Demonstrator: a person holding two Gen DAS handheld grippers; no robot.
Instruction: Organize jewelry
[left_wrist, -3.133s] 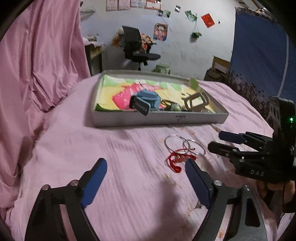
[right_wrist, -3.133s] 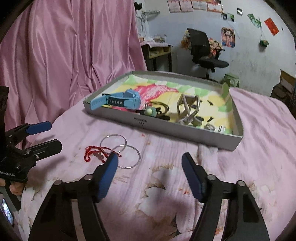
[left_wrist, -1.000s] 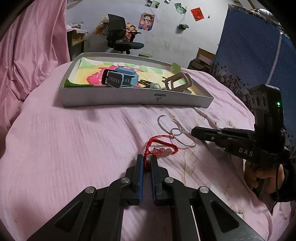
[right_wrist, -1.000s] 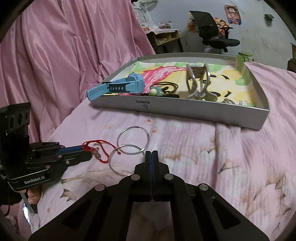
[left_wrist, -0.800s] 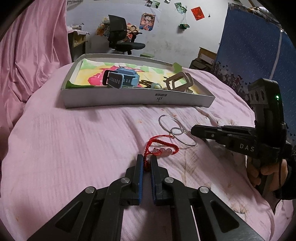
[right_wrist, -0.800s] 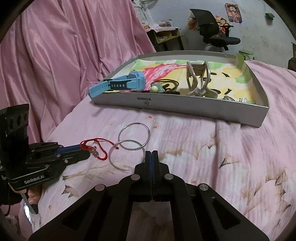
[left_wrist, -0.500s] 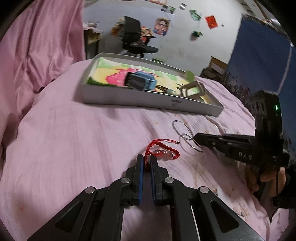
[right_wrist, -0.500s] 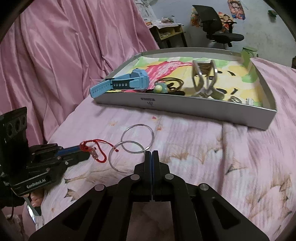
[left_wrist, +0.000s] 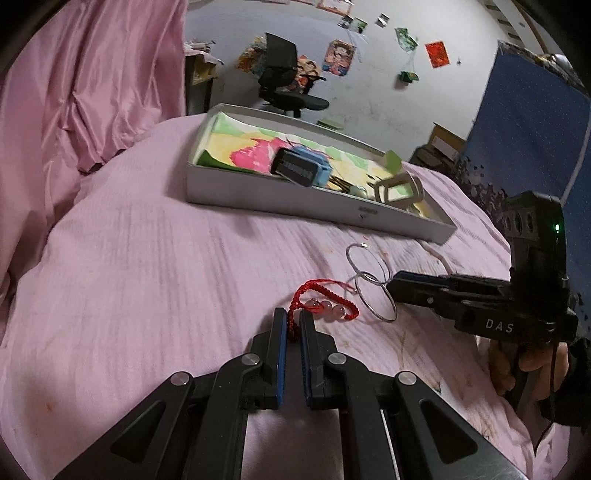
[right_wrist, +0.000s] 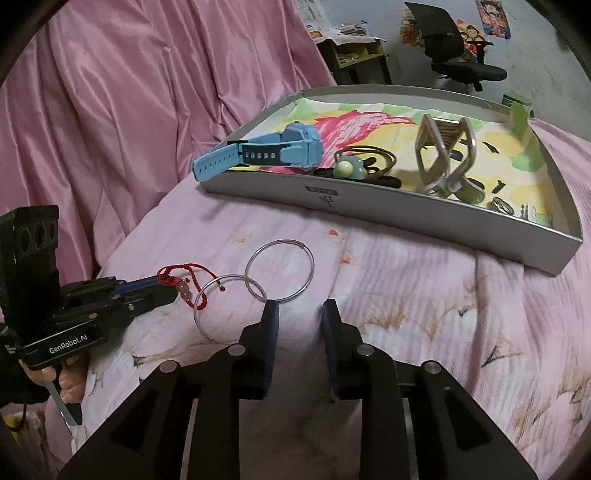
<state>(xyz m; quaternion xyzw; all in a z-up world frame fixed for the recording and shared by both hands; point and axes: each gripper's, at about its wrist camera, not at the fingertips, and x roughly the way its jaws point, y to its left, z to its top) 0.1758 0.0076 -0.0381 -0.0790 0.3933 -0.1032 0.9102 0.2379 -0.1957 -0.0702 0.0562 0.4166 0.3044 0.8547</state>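
My left gripper (left_wrist: 292, 319) is shut on a red cord bracelet (left_wrist: 325, 301) with pink beads, held just above the pink bedspread. In the right wrist view the left gripper (right_wrist: 166, 286) holds the bracelet (right_wrist: 181, 280) at the left. Two silver hoop rings (right_wrist: 279, 271) lie overlapping on the spread, just ahead of my right gripper (right_wrist: 298, 314), which is partly open and empty. The hoops also show in the left wrist view (left_wrist: 369, 277). A grey tray (right_wrist: 406, 218) beyond holds a blue watch (right_wrist: 280, 149) and other jewelry.
Inside the tray lie a beige claw clip (right_wrist: 443, 155), a hair tie with a green bead (right_wrist: 347, 168) and small rings (right_wrist: 502, 205). Pink drapery (right_wrist: 129, 92) hangs at the left. An office chair (left_wrist: 288, 85) stands behind the bed.
My right gripper, shut half a second ago, has opened partway near the hoops. My left gripper stays shut on the red bracelet and has lifted it slightly.
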